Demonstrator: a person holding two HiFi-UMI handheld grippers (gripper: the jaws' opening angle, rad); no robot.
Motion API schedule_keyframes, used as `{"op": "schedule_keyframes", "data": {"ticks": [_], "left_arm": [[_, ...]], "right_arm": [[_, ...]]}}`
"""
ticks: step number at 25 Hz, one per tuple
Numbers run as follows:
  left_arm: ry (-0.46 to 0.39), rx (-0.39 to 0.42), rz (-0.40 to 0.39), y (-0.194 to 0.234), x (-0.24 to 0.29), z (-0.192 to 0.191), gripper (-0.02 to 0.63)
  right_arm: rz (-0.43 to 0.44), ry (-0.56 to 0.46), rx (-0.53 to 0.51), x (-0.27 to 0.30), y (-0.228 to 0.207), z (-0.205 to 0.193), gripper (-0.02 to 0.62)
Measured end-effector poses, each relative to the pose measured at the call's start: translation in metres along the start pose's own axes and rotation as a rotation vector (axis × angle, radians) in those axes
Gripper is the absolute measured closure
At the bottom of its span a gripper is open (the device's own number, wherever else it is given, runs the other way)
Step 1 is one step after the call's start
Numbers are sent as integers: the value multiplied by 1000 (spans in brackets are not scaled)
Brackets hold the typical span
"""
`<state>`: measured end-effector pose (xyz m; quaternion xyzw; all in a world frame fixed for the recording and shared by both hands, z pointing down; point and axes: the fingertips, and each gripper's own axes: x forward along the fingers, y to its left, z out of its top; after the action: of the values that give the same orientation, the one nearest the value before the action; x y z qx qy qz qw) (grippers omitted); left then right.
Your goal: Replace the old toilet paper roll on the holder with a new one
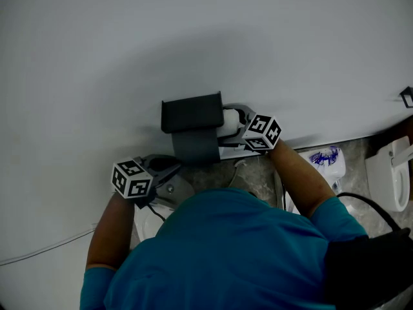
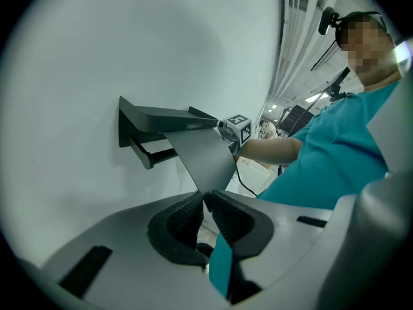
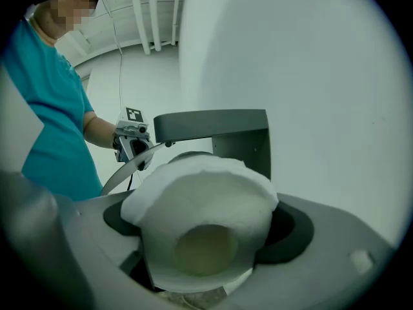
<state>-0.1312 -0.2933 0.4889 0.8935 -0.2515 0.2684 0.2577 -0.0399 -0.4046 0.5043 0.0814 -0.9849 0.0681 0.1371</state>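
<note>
The toilet paper roll (image 3: pixel 201 215) sits in the right tongs (image 1: pixel 236 123); the jaws stand wide, their dark pads pressed into its sides so that the soft paper bulges. Its cardboard core end faces back at the right gripper's camera, so its long axis runs along the tongs toward the holder (image 1: pixel 191 113) on the wall (image 1: pixel 193 37). In the head view that axis lies along the wall, with the roll at the holder's right end, just under the top shelf. The left tongs (image 2: pixel 205 197) are almost together, pinched on the lower edge of the holder's grey flap (image 2: pixel 205 155), which is tilted out from the wall. The bar (image 2: pixel 155 154) under the shelf shows bare at its near part; the flap covers the rest of it in the left gripper view, and in the head view the shelf hides it altogether. The roll's far end is hidden behind its own bulk; whether it touches the bar I cannot tell.
</note>
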Motion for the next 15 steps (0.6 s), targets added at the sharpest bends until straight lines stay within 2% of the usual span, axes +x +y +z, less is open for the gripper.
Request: {"op": "schedule_keyframes", "data": {"ticks": [15], "left_arm": [[-19,-4,-14,6,4,-2,560]], "right_arm": [[-70,2,39,-44,-14,-18,117]]}}
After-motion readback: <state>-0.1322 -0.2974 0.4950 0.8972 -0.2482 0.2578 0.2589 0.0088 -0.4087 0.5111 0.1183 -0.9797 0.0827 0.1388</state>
